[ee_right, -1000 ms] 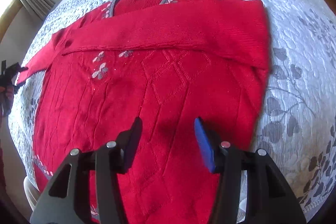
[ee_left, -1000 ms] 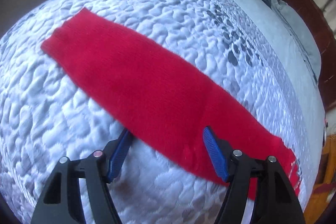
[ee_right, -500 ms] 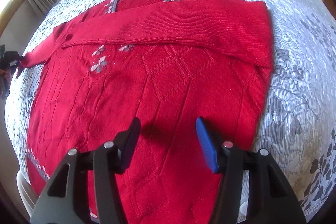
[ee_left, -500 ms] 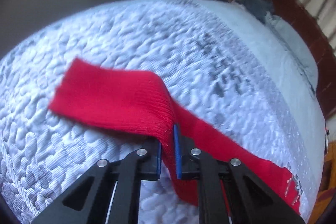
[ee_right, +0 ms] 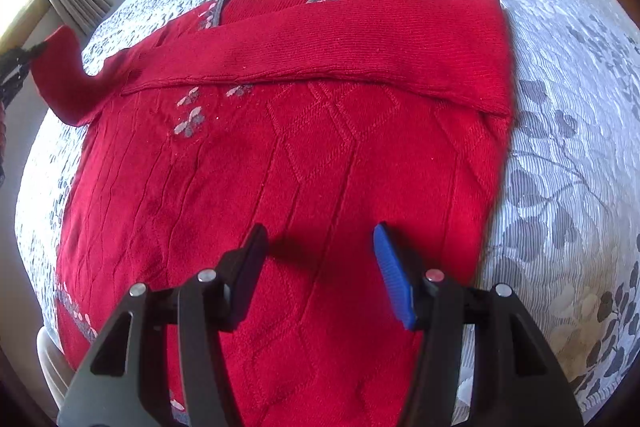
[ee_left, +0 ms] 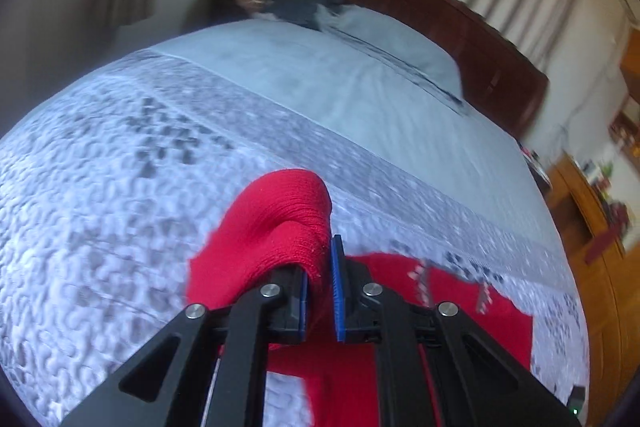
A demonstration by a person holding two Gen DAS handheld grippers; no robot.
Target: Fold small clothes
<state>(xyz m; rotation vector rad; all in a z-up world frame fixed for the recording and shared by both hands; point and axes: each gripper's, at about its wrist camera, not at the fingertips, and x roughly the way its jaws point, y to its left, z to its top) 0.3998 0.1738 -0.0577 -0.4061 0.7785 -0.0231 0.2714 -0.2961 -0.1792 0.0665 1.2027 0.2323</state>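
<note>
A red knit sweater (ee_right: 304, 155) lies flat on the bed, neck at the far side, with one sleeve folded across the chest (ee_right: 360, 43). My left gripper (ee_left: 319, 263) is shut on the other red sleeve (ee_left: 276, 223) and holds it lifted off the quilt; the sleeve bunches over the fingers. In the right wrist view this lifted sleeve (ee_right: 60, 75) hangs at the far left with the left gripper (ee_right: 16, 63) at the frame edge. My right gripper (ee_right: 320, 259) is open and empty, hovering just above the sweater's lower body.
The grey patterned quilt (ee_right: 560, 155) covers the bed, with a plain light blue sheet (ee_left: 320, 83) beyond. A dark wooden headboard (ee_left: 460, 27), dark clothes (ee_left: 296, 3) by it, and a wooden cabinet (ee_left: 592, 235) at right.
My left gripper closed on the sleeve, then lifted it off the quilt and swung toward the sweater body. My right gripper stayed open over the sweater, nearly still.
</note>
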